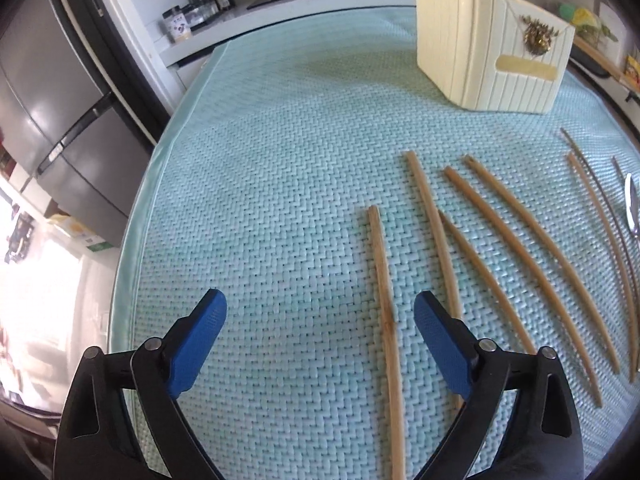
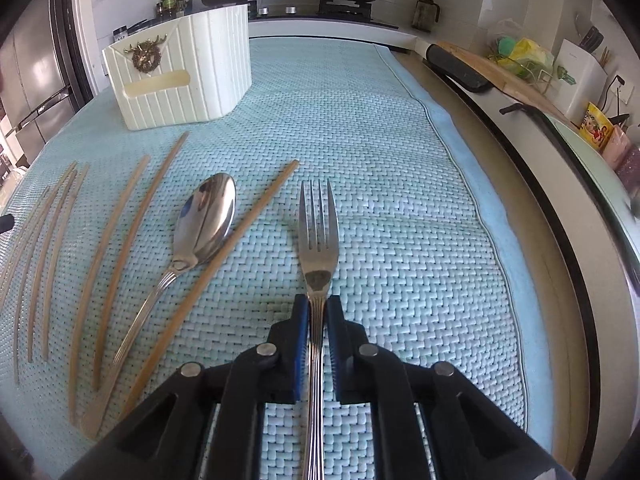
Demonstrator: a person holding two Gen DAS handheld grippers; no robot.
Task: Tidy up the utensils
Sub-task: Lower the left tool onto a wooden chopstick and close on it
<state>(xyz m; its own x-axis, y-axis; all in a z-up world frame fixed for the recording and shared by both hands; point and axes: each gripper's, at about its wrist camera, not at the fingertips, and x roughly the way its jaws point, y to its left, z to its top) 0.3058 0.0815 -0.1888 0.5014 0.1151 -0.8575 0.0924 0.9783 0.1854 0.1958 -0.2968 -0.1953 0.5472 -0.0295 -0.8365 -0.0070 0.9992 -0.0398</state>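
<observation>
Kitchen counters ring a table covered by a pale blue woven mat (image 2: 380,128), with a stove and pans at the far end. On the mat stands a cream ribbed holder (image 2: 180,80), and as far as I can see nothing has gone into it yet, though its inside is hidden from me.

My right gripper (image 2: 318,304) is clamped on the handle of the fork (image 2: 319,240), whose tines point away from me toward the far end; whether the fork has left the mat I cannot tell. Beside it lie the spoon (image 2: 208,216) and a row of wooden chopsticks (image 2: 116,256), one of them resting against the spoon's bowl.

My left gripper (image 1: 320,320) hangs over the mat with its jaws wide apart, the nearest chopstick (image 1: 384,300) lying between them, unpinched.

By my reckoning the sorting has barely started: the fork is the only piece in hand, while the spoon and every chopstick wait to be carried to the holder.
</observation>
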